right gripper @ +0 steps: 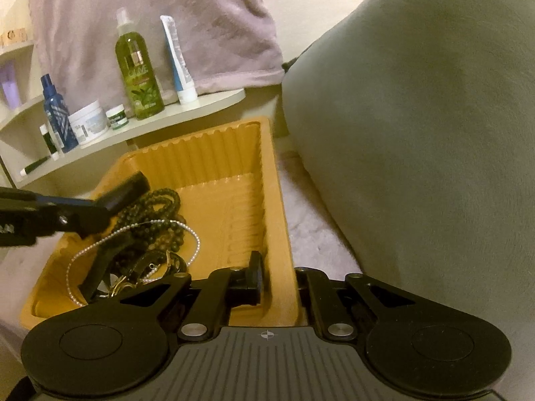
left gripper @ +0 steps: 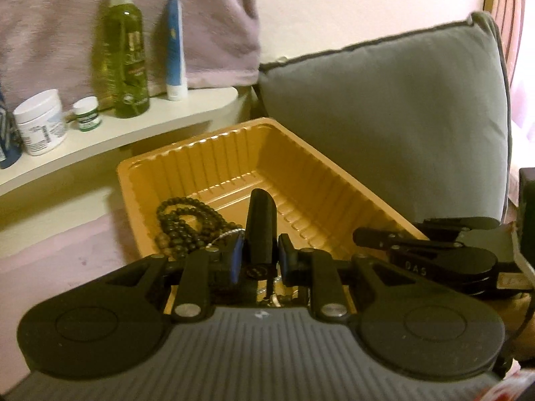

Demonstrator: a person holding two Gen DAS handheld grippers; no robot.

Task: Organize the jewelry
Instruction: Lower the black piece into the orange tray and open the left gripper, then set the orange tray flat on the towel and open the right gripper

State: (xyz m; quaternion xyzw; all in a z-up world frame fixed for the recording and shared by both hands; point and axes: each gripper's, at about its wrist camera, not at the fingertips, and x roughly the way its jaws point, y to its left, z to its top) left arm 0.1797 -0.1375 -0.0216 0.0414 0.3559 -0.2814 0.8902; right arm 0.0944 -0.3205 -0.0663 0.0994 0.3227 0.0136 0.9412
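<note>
A gold plastic tray (left gripper: 187, 163) lies on the pink bedcover. It holds a dark bead necklace (left gripper: 182, 222) and a thin silver chain (right gripper: 187, 230). My left gripper (left gripper: 257, 260) is shut on a black oblong clip-like object (left gripper: 260, 227) and holds it over the tray's near end. In the right wrist view the left gripper (right gripper: 110, 217) reaches in from the left above the beads (right gripper: 157, 214). My right gripper (right gripper: 277, 280) is shut on the tray's right wall (right gripper: 274, 234), with one finger inside and one outside.
A grey cushion (left gripper: 394, 127) stands right behind the tray. A curved white shelf (left gripper: 110, 130) at the back left holds a green spray bottle (left gripper: 125, 56), a blue-and-white tube (left gripper: 175, 50) and white jars (left gripper: 40, 122). A pink towel (right gripper: 150, 20) hangs above.
</note>
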